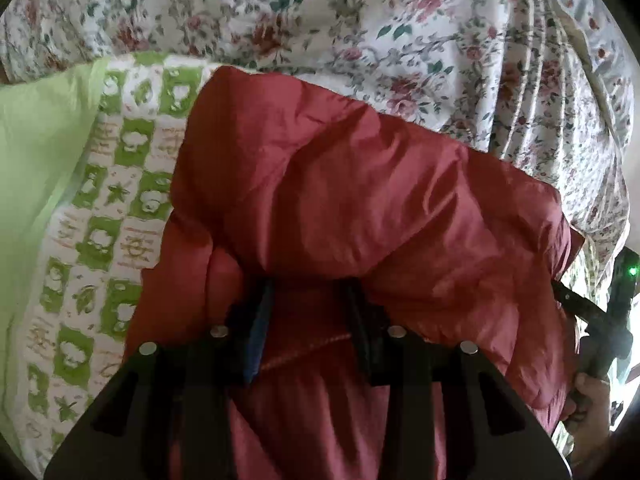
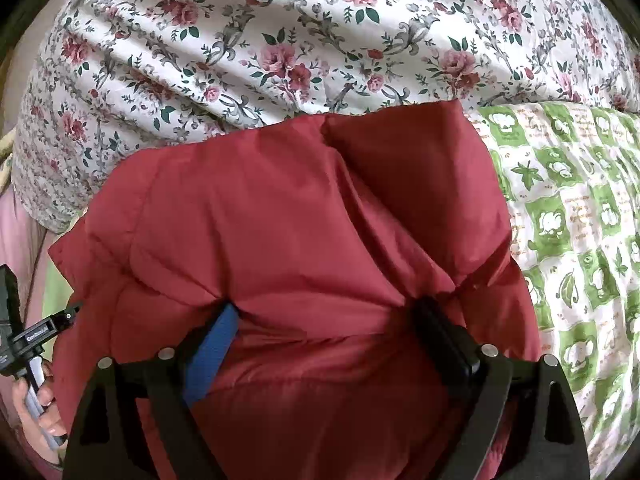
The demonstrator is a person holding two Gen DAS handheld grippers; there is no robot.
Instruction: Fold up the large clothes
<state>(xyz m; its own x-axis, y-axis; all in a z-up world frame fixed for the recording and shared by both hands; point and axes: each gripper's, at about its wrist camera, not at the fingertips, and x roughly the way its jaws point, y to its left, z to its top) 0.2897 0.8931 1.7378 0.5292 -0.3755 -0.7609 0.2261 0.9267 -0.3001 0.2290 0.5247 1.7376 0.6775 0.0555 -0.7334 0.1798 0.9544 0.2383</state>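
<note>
While both wrist views look down along their fingers, a red padded garment (image 1: 360,200) fills the near field of each. Left gripper (image 1: 308,304): jaws narrow, closed on a bunched fold of the red fabric; a stitched seam runs between the fingers, and the cloth bulges over both fingertips, hiding them. Right gripper (image 2: 332,320): jaws wide, with a thick roll of the same garment between them; the blue pad (image 2: 216,344) on one finger and the black finger opposite both press into the fabric, so it grips a broad fold.

The other tool shows at the side of each view. At the right edge of the left wrist view, a hand (image 1: 592,400) holds a black handle close against the garment's side. At the left edge of the right wrist view, a hand (image 2: 40,408) holds a handle just beside the garment.

The garment lies heaped on a bed, partly on a green-and-white checked quilt (image 2: 572,208) printed with leaves and figures. Beyond it, toward the far edge, a white sheet with pink roses (image 2: 280,52) lies in wrinkles. A plain light-green cloth (image 1: 36,140) sits beside the quilt at the left edge of the left wrist view.
</note>
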